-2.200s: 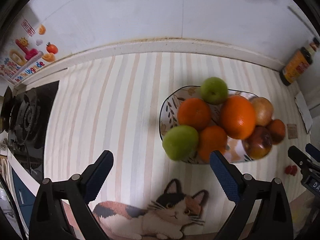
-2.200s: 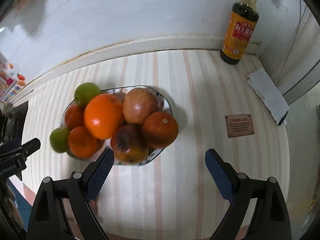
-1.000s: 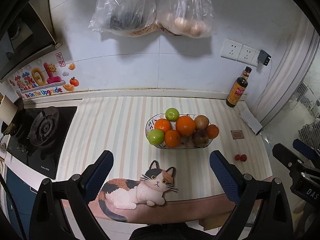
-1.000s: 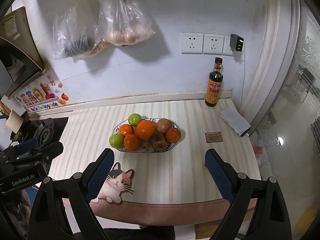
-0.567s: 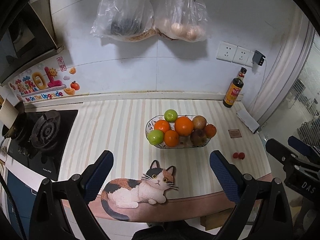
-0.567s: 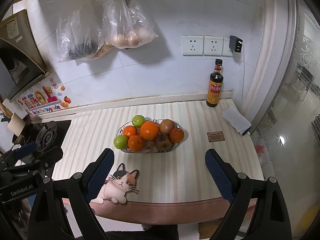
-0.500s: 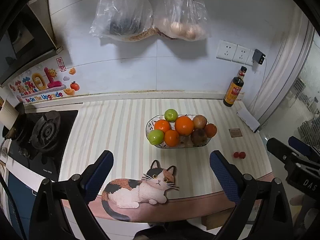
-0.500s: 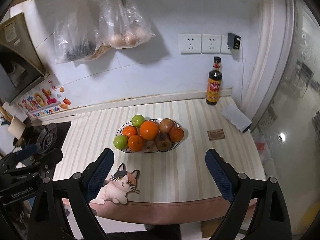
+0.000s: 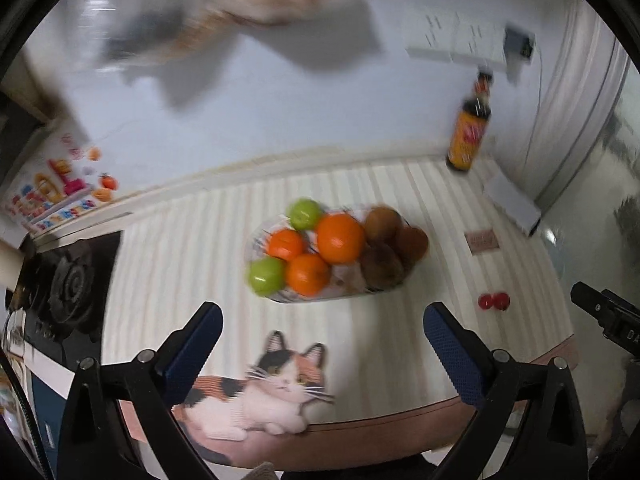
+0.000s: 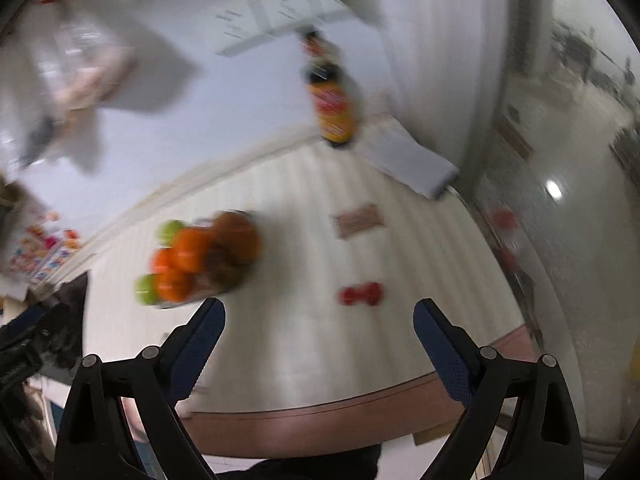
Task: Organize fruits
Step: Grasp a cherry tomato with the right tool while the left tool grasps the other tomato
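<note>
Resting on the striped desk (image 9: 192, 248), the fruit bowl (image 9: 260, 236) sits near the middle, well ahead of both tools. It holds two green apples (image 9: 267, 275), three oranges (image 9: 341, 238) and darker brownish fruits (image 9: 382, 266) piled together on its right side; how many of these there are cannot be told through the blur. Two small red fruits (image 9: 493, 301) lie loose on the desk, well apart from the bowl to its right and near the front edge.

Left tool (image 9: 322, 334): jaws spread wide, nothing between them, held above the front of the desk over a cat-shaped mat (image 9: 260, 392).

Right tool (image 10: 319, 330): jaws likewise spread wide and empty. In its view the red fruits (image 10: 361, 295) lie just ahead, between the two fingers' lines, with the bowl (image 10: 200, 260) off to the left. This view is heavily smeared.

A dark sauce bottle (image 9: 469, 136) stands upright at the back right against the wall. A folded white cloth (image 9: 512, 204) and a small brown card (image 9: 483, 240) lie at the right. A gas hob (image 9: 68, 280) occupies the left end.
</note>
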Motion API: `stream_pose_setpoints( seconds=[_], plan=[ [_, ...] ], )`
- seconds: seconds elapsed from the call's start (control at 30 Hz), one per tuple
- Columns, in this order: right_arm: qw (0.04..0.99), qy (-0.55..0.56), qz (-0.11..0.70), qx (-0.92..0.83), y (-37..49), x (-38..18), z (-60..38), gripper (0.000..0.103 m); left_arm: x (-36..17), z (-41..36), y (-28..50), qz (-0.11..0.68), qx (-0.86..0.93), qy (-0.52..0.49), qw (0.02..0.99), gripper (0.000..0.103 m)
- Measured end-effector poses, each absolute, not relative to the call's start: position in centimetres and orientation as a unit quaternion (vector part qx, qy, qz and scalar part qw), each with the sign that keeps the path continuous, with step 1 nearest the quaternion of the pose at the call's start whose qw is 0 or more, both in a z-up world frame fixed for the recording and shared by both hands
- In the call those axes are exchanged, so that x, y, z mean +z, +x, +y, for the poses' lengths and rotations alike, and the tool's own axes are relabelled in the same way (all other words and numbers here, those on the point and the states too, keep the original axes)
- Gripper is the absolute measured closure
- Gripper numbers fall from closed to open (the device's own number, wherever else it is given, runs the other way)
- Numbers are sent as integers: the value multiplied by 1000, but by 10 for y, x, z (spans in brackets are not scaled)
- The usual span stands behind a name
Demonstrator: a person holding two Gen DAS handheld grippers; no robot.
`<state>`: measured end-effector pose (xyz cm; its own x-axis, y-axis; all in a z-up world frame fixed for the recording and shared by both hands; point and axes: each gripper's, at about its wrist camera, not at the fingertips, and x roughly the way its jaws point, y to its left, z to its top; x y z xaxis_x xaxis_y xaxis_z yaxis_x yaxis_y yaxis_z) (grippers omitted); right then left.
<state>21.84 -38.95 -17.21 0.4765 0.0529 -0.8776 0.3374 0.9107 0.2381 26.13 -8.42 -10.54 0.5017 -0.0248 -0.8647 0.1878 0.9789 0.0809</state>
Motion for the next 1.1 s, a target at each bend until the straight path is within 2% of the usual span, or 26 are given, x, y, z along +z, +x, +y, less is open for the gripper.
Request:
stream_pose_setpoints(
  seconds=[0.03, 0.1, 0.17, 0.27, 0.53, 0.57, 0.6, 0.63, 0.93, 1.03, 1.1],
  plan=[
    [830, 206, 512, -81, 222, -187, -402, 28, -118, -97, 269, 509, -67, 83, 854, 0],
    [802, 256, 535, -67, 232, -229, -430, 47, -139, -119, 280, 528, -69, 90, 842, 0],
    [774, 319, 545, -47, 240, -269, -452, 54, -160, -139, 288, 546, -68, 99, 829, 0],
    [747, 358, 559, -37, 254, -315, -468, 56, -184, -162, 298, 563, -59, 115, 816, 0],
    [724, 355, 591, -6, 288, -364, -459, 56, -222, -191, 315, 593, -41, 132, 793, 0],
    [728, 346, 591, -7, 290, -364, -457, 58, -224, -193, 316, 596, -41, 133, 791, 0],
    [737, 332, 589, -8, 292, -361, -455, 70, -228, -197, 318, 598, -41, 136, 789, 0],
    [742, 321, 588, -8, 293, -359, -453, 72, -231, -200, 319, 600, -42, 138, 787, 0],
    [766, 315, 559, -42, 266, -333, -488, 72, -275, -266, 327, 643, -128, 163, 737, 1],
    [767, 316, 556, -62, 253, -331, -507, 72, -292, -294, 325, 646, -159, 186, 723, 11],
    [765, 320, 554, -75, 243, -332, -518, 72, -302, -310, 323, 648, -175, 203, 713, 30]
  ],
)
